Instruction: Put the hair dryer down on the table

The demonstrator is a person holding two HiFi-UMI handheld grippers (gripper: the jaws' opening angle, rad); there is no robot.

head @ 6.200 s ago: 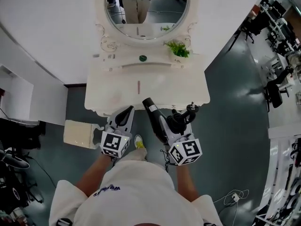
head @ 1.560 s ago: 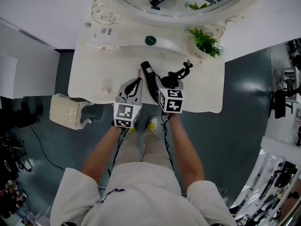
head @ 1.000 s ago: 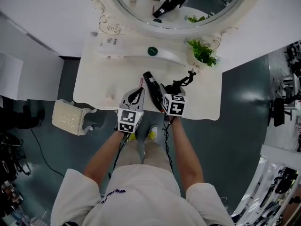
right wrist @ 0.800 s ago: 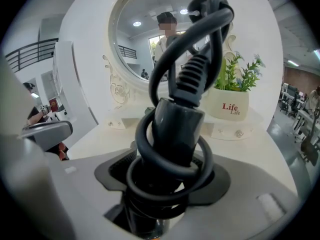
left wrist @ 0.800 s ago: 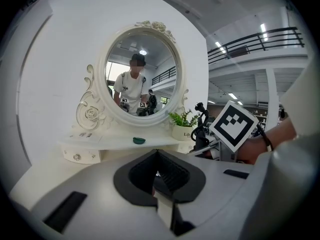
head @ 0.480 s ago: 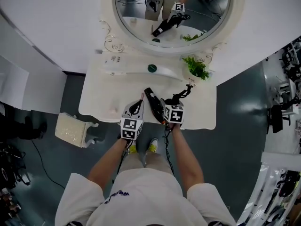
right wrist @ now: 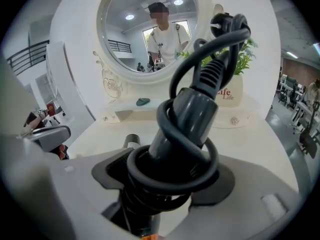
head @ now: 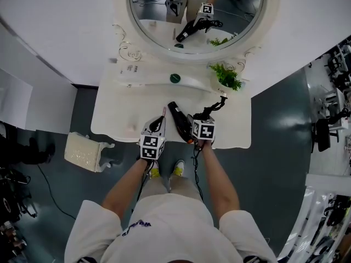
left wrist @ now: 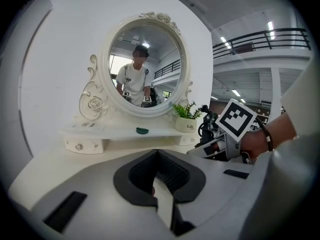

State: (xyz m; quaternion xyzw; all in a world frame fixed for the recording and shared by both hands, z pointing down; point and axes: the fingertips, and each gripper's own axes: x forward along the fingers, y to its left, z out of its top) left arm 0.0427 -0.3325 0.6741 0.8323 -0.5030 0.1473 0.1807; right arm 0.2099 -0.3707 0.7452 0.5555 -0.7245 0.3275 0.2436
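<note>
Hair dryer (head: 179,120): black, over the front part of the tabletop (head: 123,111), between the two tools. Barrel angled away towards the mirror (head: 159,23). In the right gripper view the nozzle (right wrist: 131,140) sits low against the white surface; whether it rests on it is not clear.

Handle stands up between the jaws of the right hand-held gripper (head: 197,120), with the grey cord (right wrist: 200,54) coiled round it in several turns and the plug end sticking up beyond.

Right hand-held gripper (right wrist: 167,165): jaws have just been opening. They now stand spread on either side of the cord-wrapped handle, which fills the gap between them loosely, not clamped.

Left hand-held gripper (head: 158,121): just left of the dryer, over the front edge of the tabletop. Left gripper view shows its jaws (left wrist: 157,152) pressed together with nothing between them.

Behind the dryer:
- a raised white shelf (head: 145,76) under the mirror
- a small dark green thing (head: 175,78) lying on that shelf
- a potted plant (head: 224,78) at the shelf's right end

The mirror shows the person and both marker cubes.

On the floor, left of the tabletop: a cream padded stool (head: 88,149).
</note>
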